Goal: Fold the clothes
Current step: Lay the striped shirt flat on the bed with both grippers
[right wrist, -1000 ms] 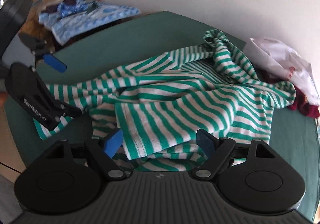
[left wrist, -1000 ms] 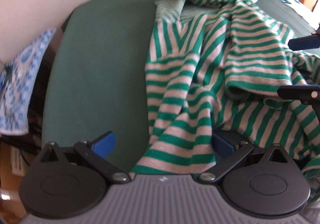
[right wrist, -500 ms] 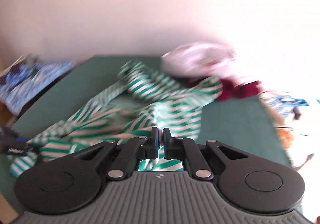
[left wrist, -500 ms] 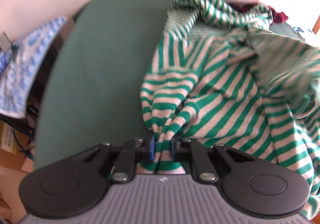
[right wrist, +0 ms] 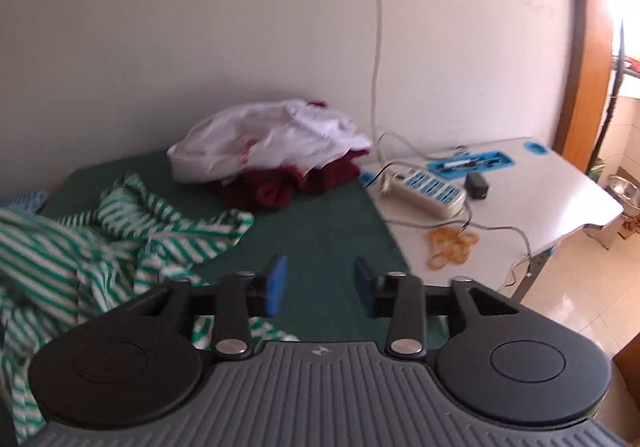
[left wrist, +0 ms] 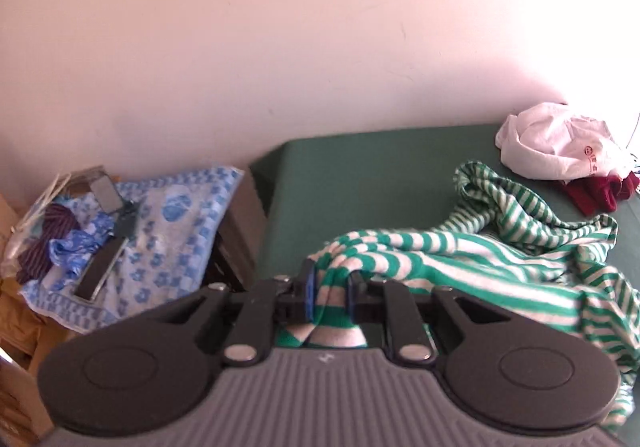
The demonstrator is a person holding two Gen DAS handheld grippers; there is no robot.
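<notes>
The left gripper (left wrist: 329,293) is clamping a bunched fold of the green-and-white striped garment (left wrist: 472,259) between its blue pads, its jaws nearly together with only the cloth filling the gap. To the left of it, beyond the edge of the green-covered table (left wrist: 360,175), a blue patterned cloth (left wrist: 176,223) is lying over a low stand, with a dark flat object (left wrist: 100,267) resting on it (what it is, I cannot tell). From the clamped fold the striped garment is trailing rightward in loose rumples across the table. Behind it, by the wall, a white garment (left wrist: 556,143) is sitting crumpled on top of a dark red one (left wrist: 596,193).

The right gripper (right wrist: 320,289) is hovering with its jaws well apart and nothing between them, the bare green cover showing through the gap. The striped garment (right wrist: 80,247) is lying to its left. Farther right, a white desk (right wrist: 560,199) is standing just beside the table, carrying a power strip (right wrist: 424,193), cables and a cluster of yellow rubber bands (right wrist: 452,243).
</notes>
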